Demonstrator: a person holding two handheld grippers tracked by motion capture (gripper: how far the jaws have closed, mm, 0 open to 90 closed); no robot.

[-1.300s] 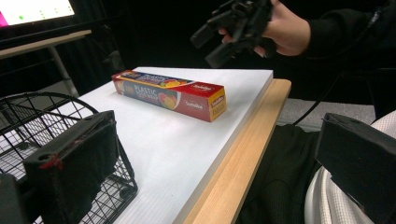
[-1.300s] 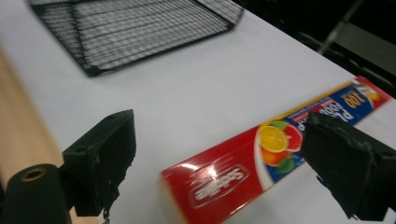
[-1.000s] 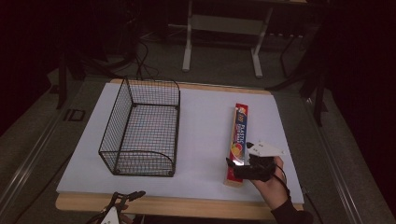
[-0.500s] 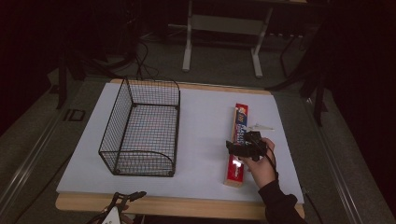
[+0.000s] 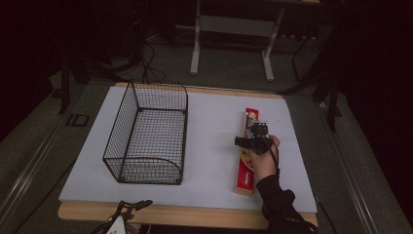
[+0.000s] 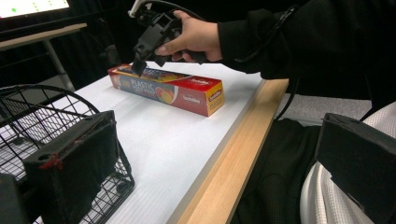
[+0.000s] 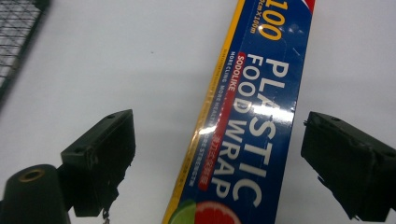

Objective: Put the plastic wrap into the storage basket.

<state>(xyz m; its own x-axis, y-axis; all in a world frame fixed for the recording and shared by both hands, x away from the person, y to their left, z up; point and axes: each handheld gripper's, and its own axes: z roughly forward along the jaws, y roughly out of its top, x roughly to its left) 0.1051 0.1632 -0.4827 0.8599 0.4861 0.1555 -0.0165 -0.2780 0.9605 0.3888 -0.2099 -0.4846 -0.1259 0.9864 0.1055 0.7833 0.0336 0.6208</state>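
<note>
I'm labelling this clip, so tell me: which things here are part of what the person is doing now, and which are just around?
In use:
plastic wrap box
right gripper, open above the box
wire basket, empty, the likely destination

Just around:
left gripper, idle at the table's near edge
metal stand behind the table

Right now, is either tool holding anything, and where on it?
Nothing is held. The right tool is open, jaws straddling the plastic wrap box without touching it. The left tool is open too, by the wire basket.
</note>
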